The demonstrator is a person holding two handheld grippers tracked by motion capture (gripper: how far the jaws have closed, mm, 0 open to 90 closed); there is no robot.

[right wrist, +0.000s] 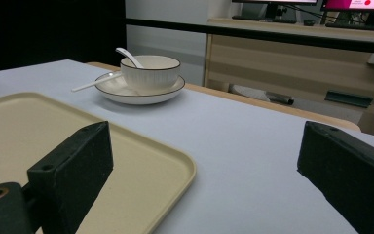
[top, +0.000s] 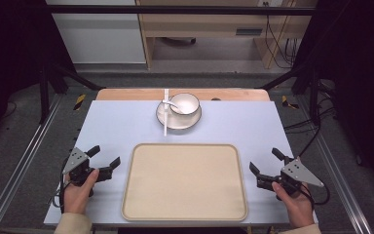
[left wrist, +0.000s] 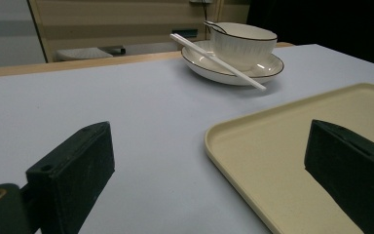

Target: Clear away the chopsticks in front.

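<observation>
Left gripper (top: 103, 158) at near left, jaws apart, nothing between them, just beside left rim of cream rectangular plastic tray (top: 185, 181). Right gripper (top: 267, 162) at near right, jaws apart (likewise nothing between), just beside tray's right rim. White dark-rimmed ceramic bowl (top: 184, 103) stood on matching white saucer (top: 165, 118) at far centre, white spoon (top: 170, 103) in bowl, white chopsticks (top: 165, 112) across saucer.

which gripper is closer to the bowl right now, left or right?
Left, narrowly. The left gripper sits at the tray's left edge, jaws open, diagonally near-left of the bowl. The right gripper mirrors it at the tray's right edge, slightly farther off since the bowl sits left of centre.
</observation>
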